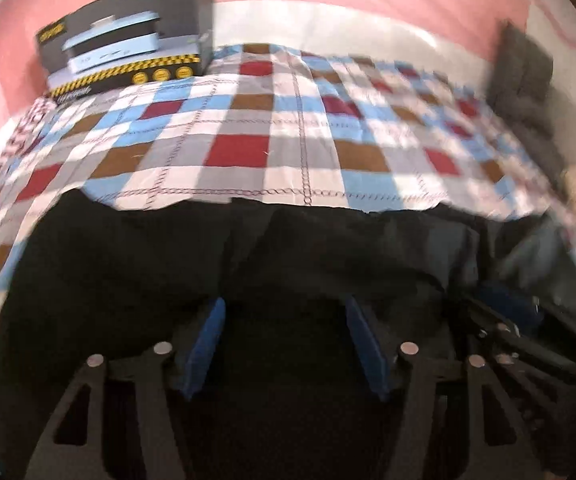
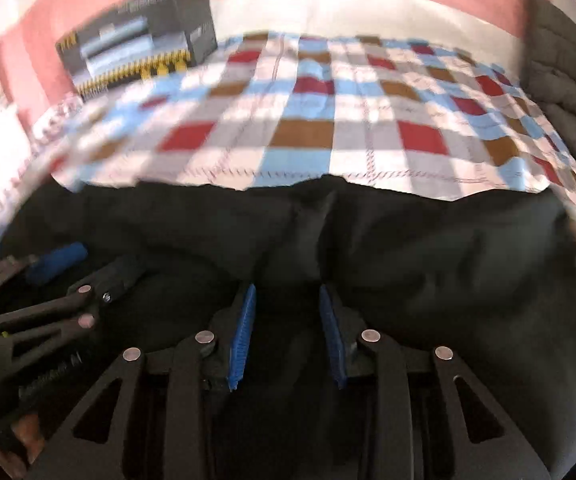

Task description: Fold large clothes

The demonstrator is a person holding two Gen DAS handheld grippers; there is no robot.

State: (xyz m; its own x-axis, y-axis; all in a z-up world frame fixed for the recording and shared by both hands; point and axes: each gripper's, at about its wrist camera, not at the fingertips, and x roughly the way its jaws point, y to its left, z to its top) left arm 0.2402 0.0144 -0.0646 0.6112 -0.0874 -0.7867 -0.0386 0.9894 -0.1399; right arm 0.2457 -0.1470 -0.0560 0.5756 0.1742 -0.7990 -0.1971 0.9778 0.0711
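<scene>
A large black garment (image 1: 247, 256) lies across the near part of a bed with a checked cover (image 1: 247, 120); it also fills the near half of the right wrist view (image 2: 428, 260). My left gripper (image 1: 283, 312) is open, its blue pads (image 1: 207, 340) wide apart just above the black cloth. My right gripper (image 2: 288, 300) is open with a narrower gap, over a crease in the garment. Each gripper shows at the edge of the other's view: the right one (image 1: 520, 320) and the left one (image 2: 59, 264).
A black printer box (image 1: 127, 36) stands at the bed's far left against the pink wall. Dark grey cushions (image 1: 528, 72) lean at the far right. The checked cover (image 2: 328, 120) lies flat beyond the garment.
</scene>
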